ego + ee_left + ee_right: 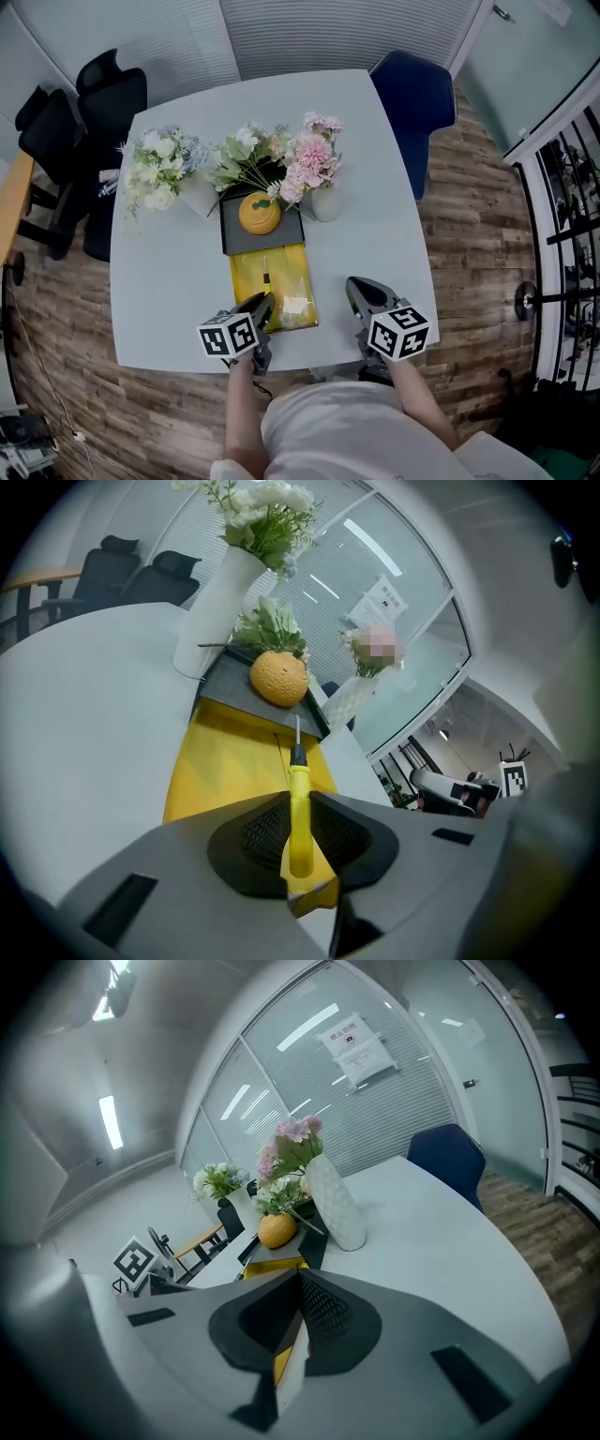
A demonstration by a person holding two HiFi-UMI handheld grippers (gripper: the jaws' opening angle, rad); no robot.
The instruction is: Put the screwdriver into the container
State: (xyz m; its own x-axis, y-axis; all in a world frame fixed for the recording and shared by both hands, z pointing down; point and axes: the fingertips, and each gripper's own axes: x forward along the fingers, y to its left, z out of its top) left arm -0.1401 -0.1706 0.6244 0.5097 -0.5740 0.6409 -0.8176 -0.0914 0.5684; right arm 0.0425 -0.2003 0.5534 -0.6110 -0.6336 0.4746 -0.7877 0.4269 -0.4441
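A screwdriver [298, 803] with a yellow handle and a thin metal shaft is clamped between the jaws of my left gripper [262, 303], which is shut on the handle. Its tip points away from me over the yellow container [286, 272], an open flat box in the middle of the white table [169, 281]. In the head view the shaft shows as the thin screwdriver [265, 272] above the box's left half. My right gripper [355, 286] hovers to the right of the box near the table's front edge, jaws shut with nothing between them.
Behind the yellow box lies a dark tray [239, 239] with an orange pumpkin-shaped jar [260, 213]. Vases of flowers [161, 169] and a white vase [325, 202] stand further back. A blue chair [412, 103] and black chairs [89, 112] ring the table.
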